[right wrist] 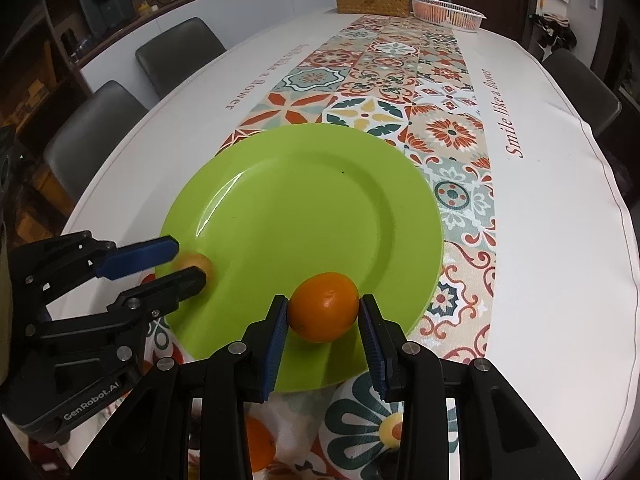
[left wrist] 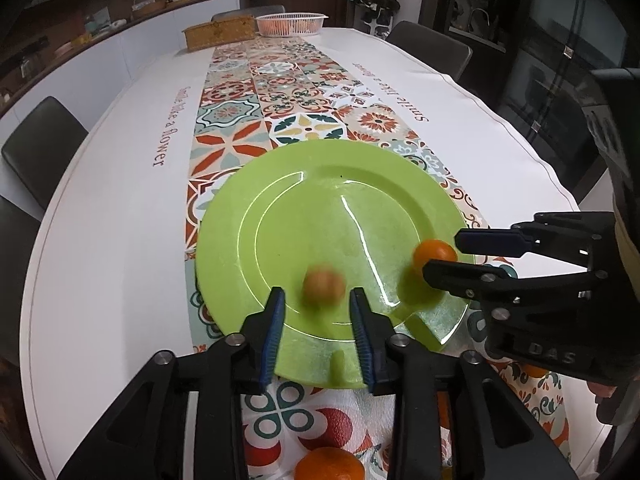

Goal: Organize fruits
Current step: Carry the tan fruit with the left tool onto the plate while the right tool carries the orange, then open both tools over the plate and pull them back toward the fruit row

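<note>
As far as can be judged, early in the job. On the green plate [left wrist: 280,200], near its front edge: one small pale-orange fruit [left wrist: 323,285], blurred (rolling or settling, cannot say which), lying between the fingers of the left gripper [left wrist: 318,291] but clear of both pads, so jaws parted and gripping nothing. Further right, over the same front rim: a deeper orange [right wrist: 324,308], pinched between the blue pads of the right gripper [right wrist: 325,300], which is closed on it. Hard to tell whether hanging slightly above the plate surface or already resting on it; either way, not yet let go. Counts, then, as one fruit delivered and a second about to be.

Left to do, by the look of it: release the held fruit, then fetch the spare orange [left wrist: 330,464] waiting on the patterned cloth of the table [left wrist: 120,200], just on the near side of the plate. Far down the table, a white basket [left wrist: 291,24] with something orange inside; too small to tell what, or whether part of the job. Rest of the plate bare.
</note>
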Demonstrator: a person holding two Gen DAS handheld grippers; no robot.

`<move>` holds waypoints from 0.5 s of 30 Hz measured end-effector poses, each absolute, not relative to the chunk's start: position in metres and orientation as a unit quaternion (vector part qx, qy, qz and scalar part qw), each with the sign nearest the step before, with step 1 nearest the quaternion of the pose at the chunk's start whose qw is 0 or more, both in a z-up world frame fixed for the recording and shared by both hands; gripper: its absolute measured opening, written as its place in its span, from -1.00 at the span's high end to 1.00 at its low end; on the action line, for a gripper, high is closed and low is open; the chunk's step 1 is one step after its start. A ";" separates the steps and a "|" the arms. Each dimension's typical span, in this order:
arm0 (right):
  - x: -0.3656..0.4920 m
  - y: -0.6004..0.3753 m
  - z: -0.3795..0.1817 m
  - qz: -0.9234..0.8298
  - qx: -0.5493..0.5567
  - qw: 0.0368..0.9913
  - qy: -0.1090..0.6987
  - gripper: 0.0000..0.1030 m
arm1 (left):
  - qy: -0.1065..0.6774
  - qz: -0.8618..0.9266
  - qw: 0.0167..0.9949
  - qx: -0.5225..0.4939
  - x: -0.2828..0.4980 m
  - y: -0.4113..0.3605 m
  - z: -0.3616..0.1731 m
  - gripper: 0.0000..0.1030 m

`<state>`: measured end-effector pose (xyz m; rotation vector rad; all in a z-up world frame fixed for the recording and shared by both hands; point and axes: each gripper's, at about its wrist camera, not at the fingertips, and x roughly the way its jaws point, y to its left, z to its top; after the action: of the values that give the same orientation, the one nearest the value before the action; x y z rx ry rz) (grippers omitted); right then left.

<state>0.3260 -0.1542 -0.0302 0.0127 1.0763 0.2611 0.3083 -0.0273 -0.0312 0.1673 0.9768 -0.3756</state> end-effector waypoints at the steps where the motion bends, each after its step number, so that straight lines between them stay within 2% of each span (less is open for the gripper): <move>1: 0.324 -0.155 -0.028 0.127 0.010 0.852 0.508 0.23 | 0.465 -0.177 0.864 0.078 0.307 -0.026 -0.030 0.27; 15: 0.262 -0.169 0.022 0.121 0.003 0.894 0.431 0.17 | 0.400 -0.138 0.901 0.097 0.238 -0.023 0.020 0.24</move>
<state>0.2620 -0.1688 0.0216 0.0057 0.8940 0.2502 0.2379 -0.0234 0.0203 0.2011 0.8268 -0.2847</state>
